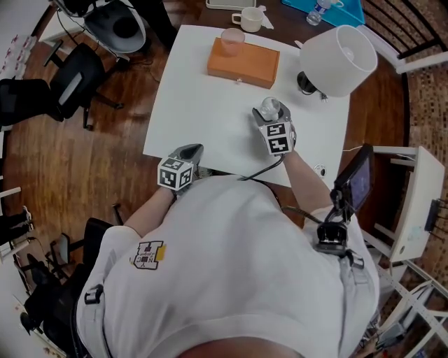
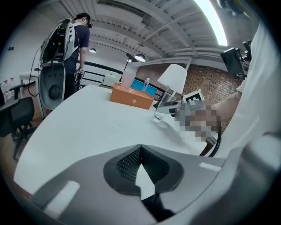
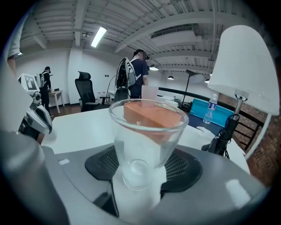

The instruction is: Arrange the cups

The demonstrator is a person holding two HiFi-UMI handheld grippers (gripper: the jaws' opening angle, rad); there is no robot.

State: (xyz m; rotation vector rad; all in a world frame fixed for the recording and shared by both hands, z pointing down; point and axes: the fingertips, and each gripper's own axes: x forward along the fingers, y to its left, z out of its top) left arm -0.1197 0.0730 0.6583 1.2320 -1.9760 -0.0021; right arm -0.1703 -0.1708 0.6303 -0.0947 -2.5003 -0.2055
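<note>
A clear glass cup [image 1: 270, 107] [image 3: 147, 132] stands upright between the jaws of my right gripper [image 1: 271, 119] [image 3: 140, 176], which is shut on its lower part over the right middle of the white table [image 1: 203, 112]. In the left gripper view the same glass [image 2: 160, 115] shows just above the tabletop. A pale pink cup [image 1: 232, 40] [image 2: 128, 79] stands on an orange box [image 1: 243, 61] [image 2: 131, 96] at the table's far side. A white mug [image 1: 248, 19] sits beyond it. My left gripper [image 1: 194, 149] [image 2: 139, 151] is shut and empty at the near left edge.
A lamp with a large white shade [image 1: 338, 59] [image 3: 243, 66] stands at the table's far right corner. Office chairs [image 1: 70, 87] are on the wooden floor to the left. A small screen on a stand [image 1: 357, 182] is at the right. A person [image 2: 77, 48] stands beyond the table.
</note>
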